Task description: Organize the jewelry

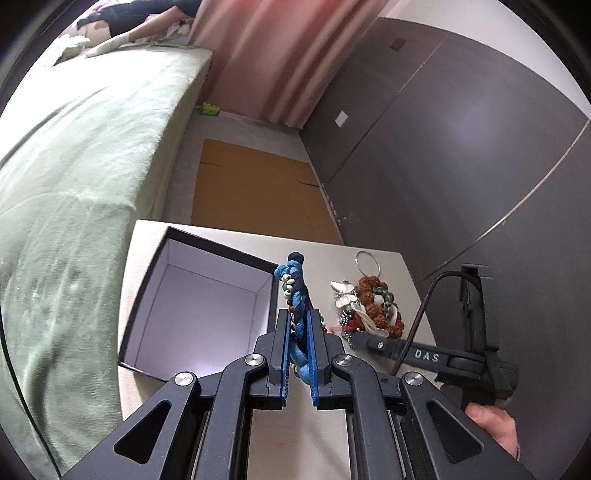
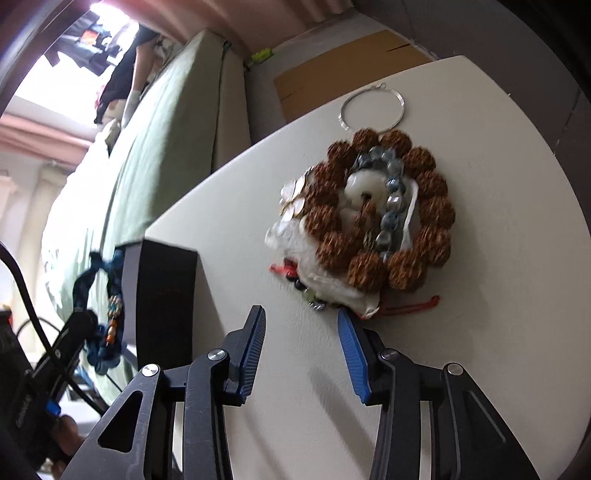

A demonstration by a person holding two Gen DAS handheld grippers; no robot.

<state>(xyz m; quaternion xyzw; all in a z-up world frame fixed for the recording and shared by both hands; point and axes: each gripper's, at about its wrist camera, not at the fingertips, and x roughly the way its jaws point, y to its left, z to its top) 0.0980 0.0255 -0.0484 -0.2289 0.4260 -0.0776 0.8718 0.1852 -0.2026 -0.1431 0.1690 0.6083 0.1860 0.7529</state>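
My left gripper [image 1: 298,312] is shut on a blue braided bracelet [image 1: 295,280] with small beads. It holds the bracelet above the right rim of an open black box [image 1: 221,251] with a white inside. In the right wrist view the same bracelet [image 2: 114,273] hangs beside the box [image 2: 166,288]. My right gripper [image 2: 300,311] is open over the table, with nothing between its pads. Its right fingertip [image 2: 343,321] is close to a white pouch [image 2: 325,280] at the near edge of a jewelry pile. The pile includes a brown seed-bead bracelet [image 2: 436,206], a grey-blue bead bracelet [image 2: 391,206] and a silver hoop [image 2: 342,114].
The pale table [image 2: 480,332] stands next to a bed with a green cover [image 1: 74,166], where a person [image 1: 122,22] lies at the far end. Flat cardboard [image 1: 251,184] lies on the floor beyond the table. A dark wardrobe [image 1: 461,147] runs along the right.
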